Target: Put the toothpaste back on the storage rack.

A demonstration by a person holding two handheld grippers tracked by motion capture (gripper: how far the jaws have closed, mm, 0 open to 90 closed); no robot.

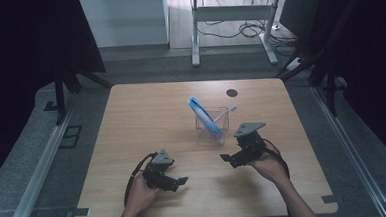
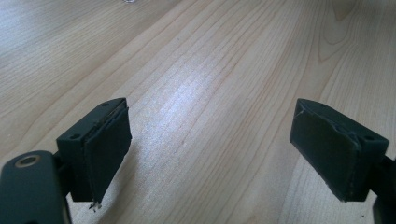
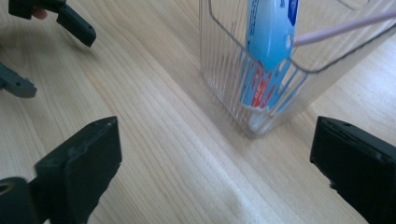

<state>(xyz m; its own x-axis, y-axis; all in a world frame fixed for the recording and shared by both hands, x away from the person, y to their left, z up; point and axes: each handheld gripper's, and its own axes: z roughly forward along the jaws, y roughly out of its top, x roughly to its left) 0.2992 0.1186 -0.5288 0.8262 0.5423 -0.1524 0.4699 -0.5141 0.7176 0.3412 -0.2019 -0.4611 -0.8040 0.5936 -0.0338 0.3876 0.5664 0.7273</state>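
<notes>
1. Clear ribbed plastic holder (image 1: 213, 126) sitting a bit right of table centre, roughly at 1 o'clock from the middle of the wooden table (image 1: 146, 116).
2. Inside it: blue toothpaste tube (image 1: 204, 117) leaning toward 11 o'clock, plus a pink toothbrush (image 1: 225, 113) tilted toward 2 o'clock. Both poking out over the rim.
3. Right gripper (image 1: 229, 158) at about 5 o'clock from the holder, near it but not touching. Jaws spread wide, gripping nothing.
4. Left gripper (image 1: 181, 183) well apart from the holder, at about 7 o'clock. Jaws also wide open, just bare wood between them.
5. Small dark round hole (image 1: 232, 93) at 12 o'clock, near the far edge.
</notes>
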